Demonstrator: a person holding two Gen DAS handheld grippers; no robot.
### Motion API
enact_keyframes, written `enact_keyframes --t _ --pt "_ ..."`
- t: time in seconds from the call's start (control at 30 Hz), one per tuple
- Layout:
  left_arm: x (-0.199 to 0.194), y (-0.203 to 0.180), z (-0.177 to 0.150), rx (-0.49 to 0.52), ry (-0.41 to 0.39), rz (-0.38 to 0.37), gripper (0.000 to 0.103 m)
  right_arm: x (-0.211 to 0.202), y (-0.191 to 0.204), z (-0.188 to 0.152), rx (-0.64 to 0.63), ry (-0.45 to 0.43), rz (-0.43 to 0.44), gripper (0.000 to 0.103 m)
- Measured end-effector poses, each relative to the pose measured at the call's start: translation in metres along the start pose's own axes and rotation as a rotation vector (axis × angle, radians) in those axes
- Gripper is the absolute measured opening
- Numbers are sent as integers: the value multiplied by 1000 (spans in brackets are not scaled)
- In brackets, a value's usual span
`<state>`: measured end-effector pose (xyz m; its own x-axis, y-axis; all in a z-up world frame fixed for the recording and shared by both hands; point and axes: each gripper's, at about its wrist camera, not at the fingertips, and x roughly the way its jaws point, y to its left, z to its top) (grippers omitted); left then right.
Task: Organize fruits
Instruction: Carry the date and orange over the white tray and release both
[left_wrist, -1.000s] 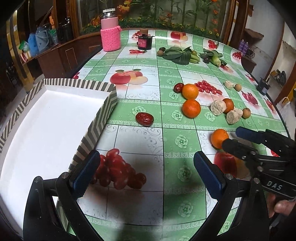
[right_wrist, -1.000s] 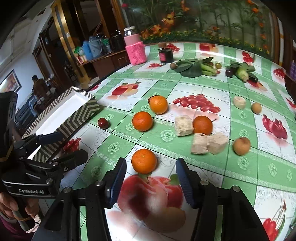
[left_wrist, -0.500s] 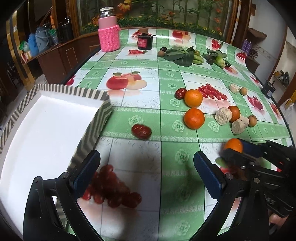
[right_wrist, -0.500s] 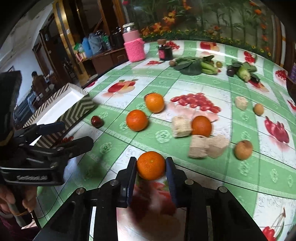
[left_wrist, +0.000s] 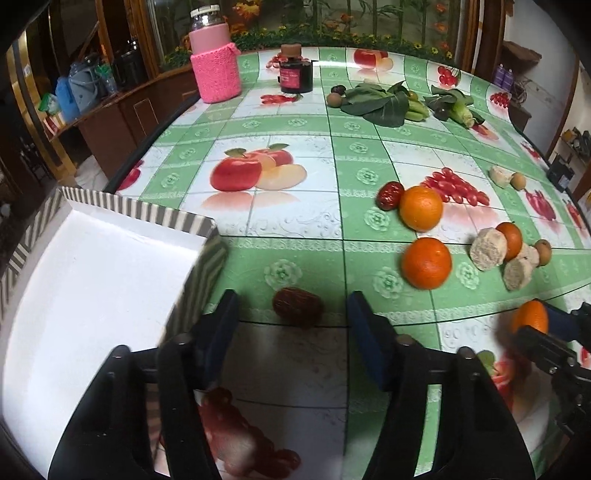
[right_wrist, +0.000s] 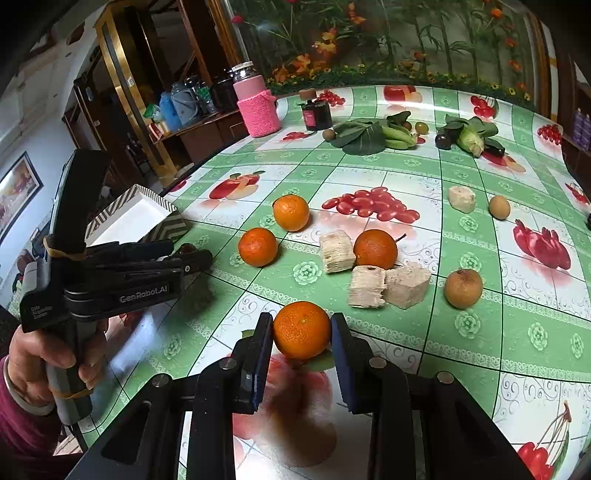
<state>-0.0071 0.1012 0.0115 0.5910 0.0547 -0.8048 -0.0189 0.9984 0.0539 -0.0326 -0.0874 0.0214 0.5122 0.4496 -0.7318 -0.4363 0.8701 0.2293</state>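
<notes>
Right hand-held gripper (right_wrist: 301, 338) clamped on orange (right_wrist: 301, 329). Left hand-held gripper (left_wrist: 291, 326) closing around date (left_wrist: 297, 306) on counter (left_wrist: 295, 184), pads apart from it; box (left_wrist: 207, 266) beside.

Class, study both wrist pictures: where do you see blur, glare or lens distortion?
Left wrist view: the red date between the closing jaws is smeared by motion blur, and fisheye distortion bends the table grid. Right wrist view: the held orange is sharp, and the glossy cloth throws glare near the box.
</notes>
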Motion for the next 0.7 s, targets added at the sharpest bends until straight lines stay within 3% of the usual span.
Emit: enact_keyframes --t 0.07,0.57,0.7 --pt "1 2 0 -8 15 -41 27 1 0 0 -1 1 3 31" --pt "-43 4 -12 -28 -26 -119 27 -10 10 2 6 -31 14 31" --pt "-65 14 -16 -33 -51 -107 27 -11 21 5 -5 -35 38 31"
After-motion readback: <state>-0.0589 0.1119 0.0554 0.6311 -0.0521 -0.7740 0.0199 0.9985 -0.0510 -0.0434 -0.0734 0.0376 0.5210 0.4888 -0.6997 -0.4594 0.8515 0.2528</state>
